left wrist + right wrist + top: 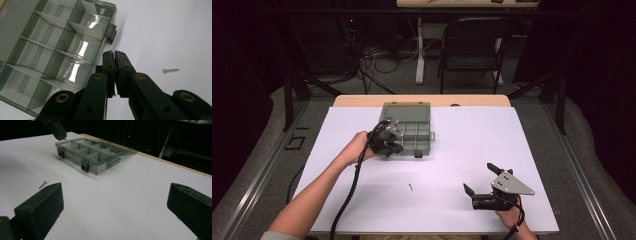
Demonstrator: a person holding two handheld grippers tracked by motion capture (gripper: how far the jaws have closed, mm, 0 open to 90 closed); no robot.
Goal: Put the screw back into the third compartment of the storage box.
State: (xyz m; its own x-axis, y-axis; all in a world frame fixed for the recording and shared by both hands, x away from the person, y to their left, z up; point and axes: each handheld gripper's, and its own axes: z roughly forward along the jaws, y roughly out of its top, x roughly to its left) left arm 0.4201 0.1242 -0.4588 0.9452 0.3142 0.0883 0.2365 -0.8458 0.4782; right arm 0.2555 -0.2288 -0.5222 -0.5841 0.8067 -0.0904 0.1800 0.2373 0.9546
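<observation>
A smoky clear compartment box [412, 131] with its lid open lies at the far middle of the white table; its dividers [60, 47] and front latches [85, 166] show up close. One small screw [410, 187] lies loose on the white surface [171, 70] [42, 184]. My left gripper [388, 142] hovers at the box's front left corner, jaws pressed together with nothing seen between them [114, 53]. My right gripper [478, 178] rests near the front right, jaws wide apart and empty [115, 202].
The white sheet [462, 150] covers a wooden table. A folding chair [472, 40] and cables stand on the floor beyond the far edge. A black cable [347, 195] trails from the left gripper toward the front edge.
</observation>
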